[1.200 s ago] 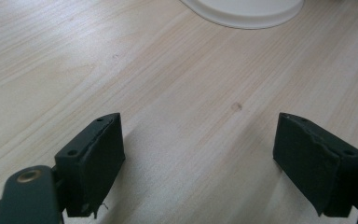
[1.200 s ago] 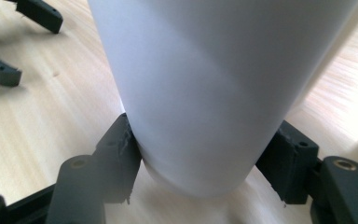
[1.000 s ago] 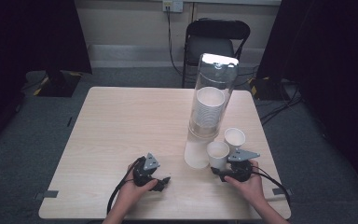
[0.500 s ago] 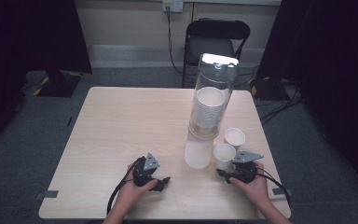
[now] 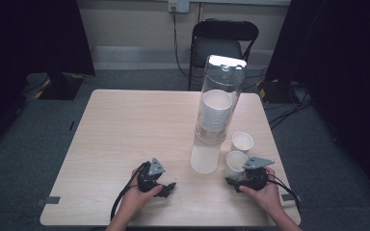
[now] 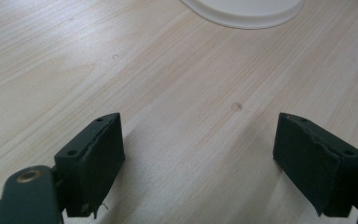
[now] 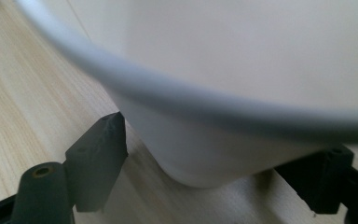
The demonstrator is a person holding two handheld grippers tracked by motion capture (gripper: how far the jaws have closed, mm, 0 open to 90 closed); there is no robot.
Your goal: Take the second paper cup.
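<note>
high view: clear dispenser tube (image 5: 218, 103) holds a stack of white cups (image 5: 216, 115); near cup (image 5: 235, 164) just right of its base, second cup (image 5: 242, 142) behind | left gripper view: left gripper (image 6: 200, 161) wide open, empty, above bare table (image 6: 121, 70) | right gripper view: right gripper (image 7: 214, 172) just opened, jaws flanking near cup (image 7: 242, 93), left pad clear of it
</note>
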